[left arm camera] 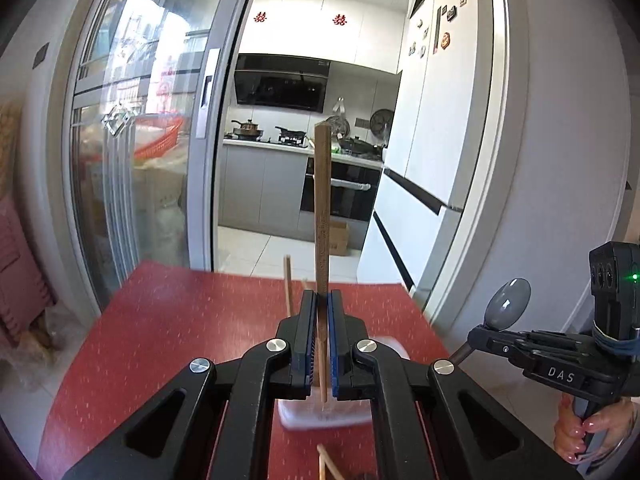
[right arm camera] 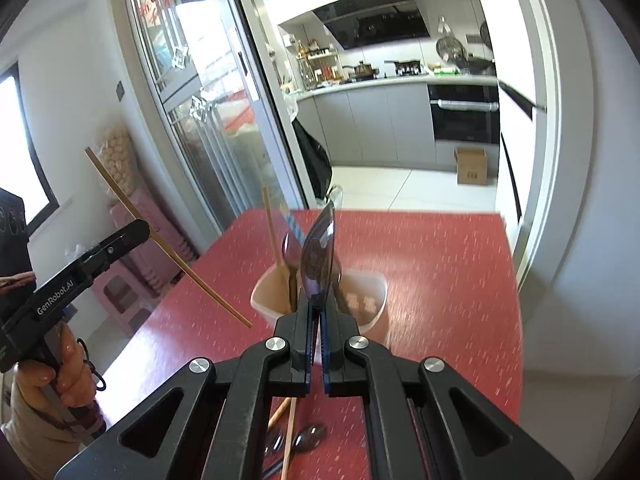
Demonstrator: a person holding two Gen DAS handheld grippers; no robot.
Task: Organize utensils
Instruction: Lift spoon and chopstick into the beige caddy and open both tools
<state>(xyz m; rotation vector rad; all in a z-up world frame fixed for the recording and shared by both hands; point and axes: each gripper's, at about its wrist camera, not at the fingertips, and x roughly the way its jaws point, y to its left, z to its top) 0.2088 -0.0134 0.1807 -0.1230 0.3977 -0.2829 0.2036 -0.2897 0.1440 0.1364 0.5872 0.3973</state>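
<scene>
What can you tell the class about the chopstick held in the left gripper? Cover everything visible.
The chopstick is a long, slim, squared stick, light brown, bamboo or wood by its look, with faint markings along one face. The left gripper is shut on its lower part, so most of its length sticks out past the fingertips while the short end shows behind them. It is held above the red table, touching nothing but the gripper.
</scene>
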